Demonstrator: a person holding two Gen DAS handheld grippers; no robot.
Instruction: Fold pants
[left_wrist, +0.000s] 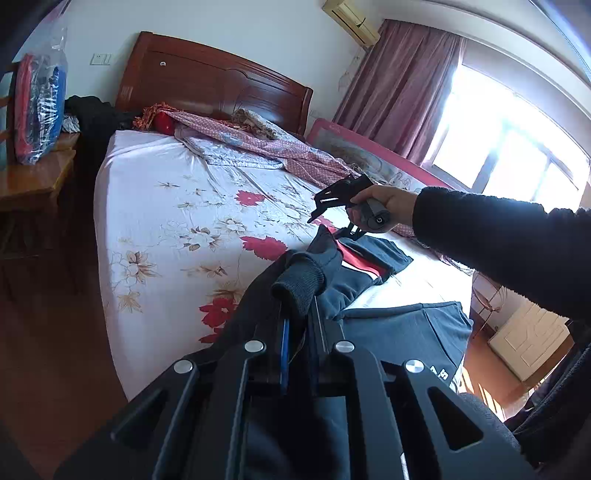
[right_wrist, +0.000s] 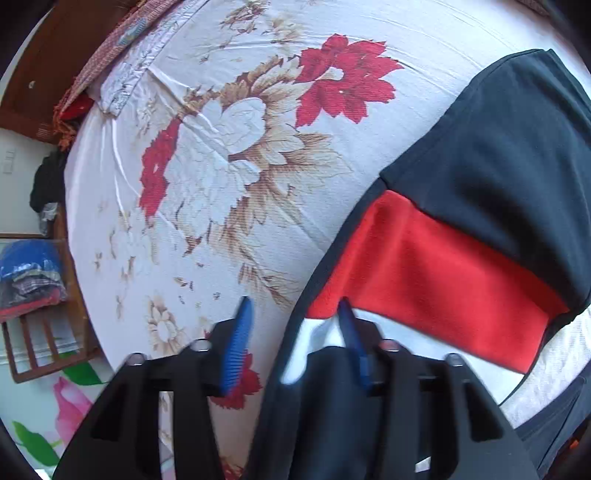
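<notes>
Barely legible white letters on dark pants (left_wrist: 402, 325); left tongs (left_wrist: 301, 332) clamped on cuff, right tongs (right_wrist: 295, 314) apart around fabric edge

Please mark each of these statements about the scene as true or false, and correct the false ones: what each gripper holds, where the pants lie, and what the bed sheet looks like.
1. The left gripper is closed on a ribbed cuff of the pants. True.
2. The pants lie on the wooden floor. False: they lie on the bed, on its flowered sheet.
3. The pants are dark with a red panel. True.
4. The right gripper is clamped on the pillow. False: its fingers straddle the edge of the pants, the pads apart.
5. The bed sheet is plain blue. False: it is white with red and beige flowers.
</notes>
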